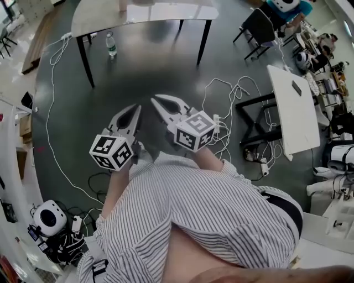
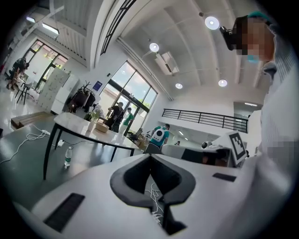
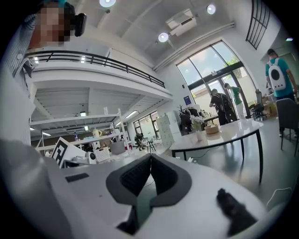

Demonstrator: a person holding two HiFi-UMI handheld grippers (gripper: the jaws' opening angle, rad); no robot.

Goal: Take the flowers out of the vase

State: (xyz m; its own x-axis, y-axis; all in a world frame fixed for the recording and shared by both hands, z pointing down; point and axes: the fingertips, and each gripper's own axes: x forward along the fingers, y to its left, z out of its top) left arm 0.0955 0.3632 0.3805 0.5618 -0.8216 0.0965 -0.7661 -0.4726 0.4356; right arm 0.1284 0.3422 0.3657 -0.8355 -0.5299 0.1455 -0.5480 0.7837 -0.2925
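Note:
A small vase with white flowers [image 2: 96,114] stands far off on a long white table [image 2: 79,127], beside a round basket [image 2: 102,127]. The right gripper view shows the same vase of flowers [image 3: 199,127] on that table [image 3: 229,132]. In the head view the table [image 1: 166,12] lies ahead across dark floor. My left gripper [image 1: 135,108] and right gripper [image 1: 155,100] are held side by side in front of my body, both pointing towards the table. Each has its jaws shut with nothing between them: left gripper [image 2: 150,156], right gripper [image 3: 151,155].
A water bottle [image 1: 111,44] stands on the floor by a table leg. Loose white cables [image 1: 229,88] trail across the floor at right, near a second white table [image 1: 293,110] and a dark chair [image 1: 259,26]. People stand beyond the far table.

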